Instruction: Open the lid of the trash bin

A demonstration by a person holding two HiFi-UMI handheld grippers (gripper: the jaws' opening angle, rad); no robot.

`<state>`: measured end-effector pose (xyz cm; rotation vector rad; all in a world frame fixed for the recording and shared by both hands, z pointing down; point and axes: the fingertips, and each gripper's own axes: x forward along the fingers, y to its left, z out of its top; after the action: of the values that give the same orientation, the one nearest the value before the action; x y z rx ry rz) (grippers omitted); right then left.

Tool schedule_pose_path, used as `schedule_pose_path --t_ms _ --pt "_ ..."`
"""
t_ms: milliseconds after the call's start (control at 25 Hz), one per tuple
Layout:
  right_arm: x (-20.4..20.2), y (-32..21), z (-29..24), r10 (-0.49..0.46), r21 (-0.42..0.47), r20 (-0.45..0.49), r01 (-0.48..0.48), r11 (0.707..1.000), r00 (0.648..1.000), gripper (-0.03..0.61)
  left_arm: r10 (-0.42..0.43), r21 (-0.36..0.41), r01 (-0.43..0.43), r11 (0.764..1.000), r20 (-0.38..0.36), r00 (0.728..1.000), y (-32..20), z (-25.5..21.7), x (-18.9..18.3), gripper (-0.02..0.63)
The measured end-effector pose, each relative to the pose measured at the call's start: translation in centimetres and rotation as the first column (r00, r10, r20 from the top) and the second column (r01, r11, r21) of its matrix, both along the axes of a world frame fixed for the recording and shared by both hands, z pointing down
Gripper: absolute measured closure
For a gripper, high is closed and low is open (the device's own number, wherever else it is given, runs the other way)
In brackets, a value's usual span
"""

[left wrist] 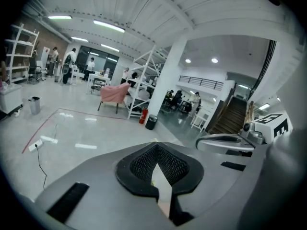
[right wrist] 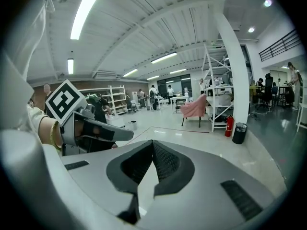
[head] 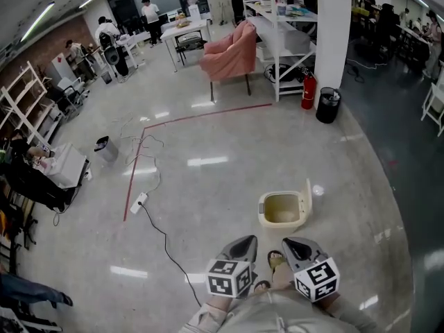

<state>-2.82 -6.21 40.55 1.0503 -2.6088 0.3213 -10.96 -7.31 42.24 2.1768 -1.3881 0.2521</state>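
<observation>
A small cream trash bin (head: 281, 210) stands on the glossy floor just ahead of me. Its lid (head: 306, 195) is tipped up on the bin's right side, and the inside shows. My left gripper (head: 248, 241) hovers low, near the bin's front left, shut and holding nothing. My right gripper (head: 288, 243) hovers beside it, just in front of the bin, also shut and holding nothing. Neither touches the bin. In the left gripper view my left gripper (left wrist: 156, 144) has its jaw tips together, with the right gripper (left wrist: 225, 140) alongside. The right gripper view shows the same for the right gripper (right wrist: 152, 143).
A power strip (head: 139, 201) and its black cable trail across the floor to the left. Farther off are a pink armchair (head: 232, 53), a white pillar (head: 333, 26), a red fire extinguisher (head: 308, 91) and a black bin (head: 327, 105). My sandalled foot (head: 277, 261) is between the grippers.
</observation>
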Motion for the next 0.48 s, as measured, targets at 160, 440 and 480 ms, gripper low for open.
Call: schedule_pose_path --t_ms 160,440,480 --pt "0.2 1.0 0.0 0.01 -0.014 0.015 -0.01 1.0 1.0 0.574 0.015 0.016 -0.015 1.0 -0.007 1.0 1.0 -0.2 0.2 0.611" --pt "-0.1 1.3 -1.0 0.03 -0.014 0.041 -0.029 0.999 0.999 0.574 0.016 0.034 -0.016 0.999 -0.012 1.0 1.5 -1.3 -0.4 0.611" --pt "-0.2 1.4 -1.0 0.028 -0.017 0.041 -0.028 0.999 0.999 0.574 0.016 0.035 -0.015 0.999 -0.014 1.0 1.5 -1.3 -0.4 0.61"
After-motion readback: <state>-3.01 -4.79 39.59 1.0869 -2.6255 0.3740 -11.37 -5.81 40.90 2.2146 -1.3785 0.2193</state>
